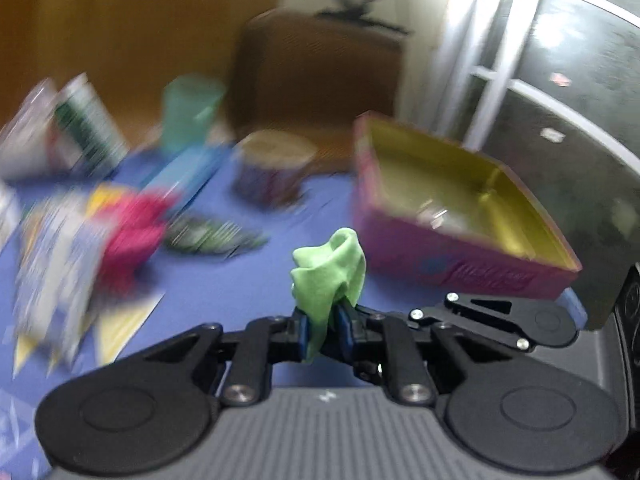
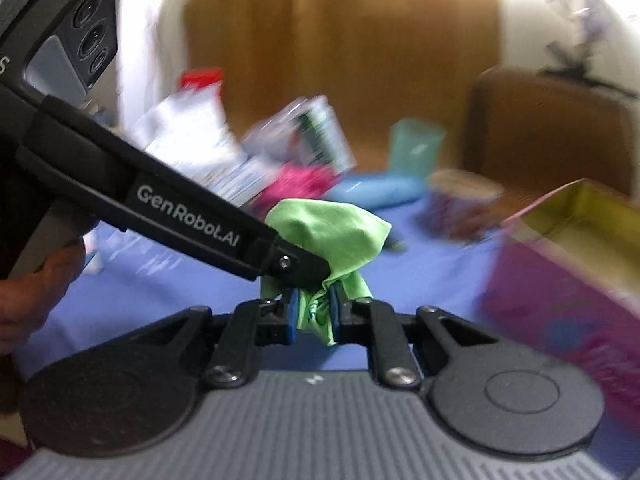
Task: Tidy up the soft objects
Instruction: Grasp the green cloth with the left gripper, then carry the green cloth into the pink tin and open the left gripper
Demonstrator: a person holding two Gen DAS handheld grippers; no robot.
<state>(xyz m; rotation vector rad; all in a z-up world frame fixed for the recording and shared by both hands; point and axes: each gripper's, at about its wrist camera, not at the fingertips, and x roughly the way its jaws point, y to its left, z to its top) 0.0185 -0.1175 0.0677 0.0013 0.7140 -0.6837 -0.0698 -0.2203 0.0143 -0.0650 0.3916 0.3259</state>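
Both claws, the left gripper [image 1: 322,326] and the right gripper [image 2: 313,312], were closed on one green cloth [image 2: 332,236]; keeping equal tension seemed wise while carrying it toward the box [image 1: 460,268].

The things at the back of the blue table [image 1: 240,280] are all smeared. A pink lump [image 1: 136,224] and a dark striped thing [image 1: 212,236] are too fuzzy to name. The words on the pink box [image 1: 460,272] cannot be read. The green cloth [image 2: 332,232] is partly hidden behind the left gripper [image 2: 308,276]. The person's hand [image 2: 32,284] is cut off at the picture's edge. The packets [image 2: 192,144] behind are just streaks.
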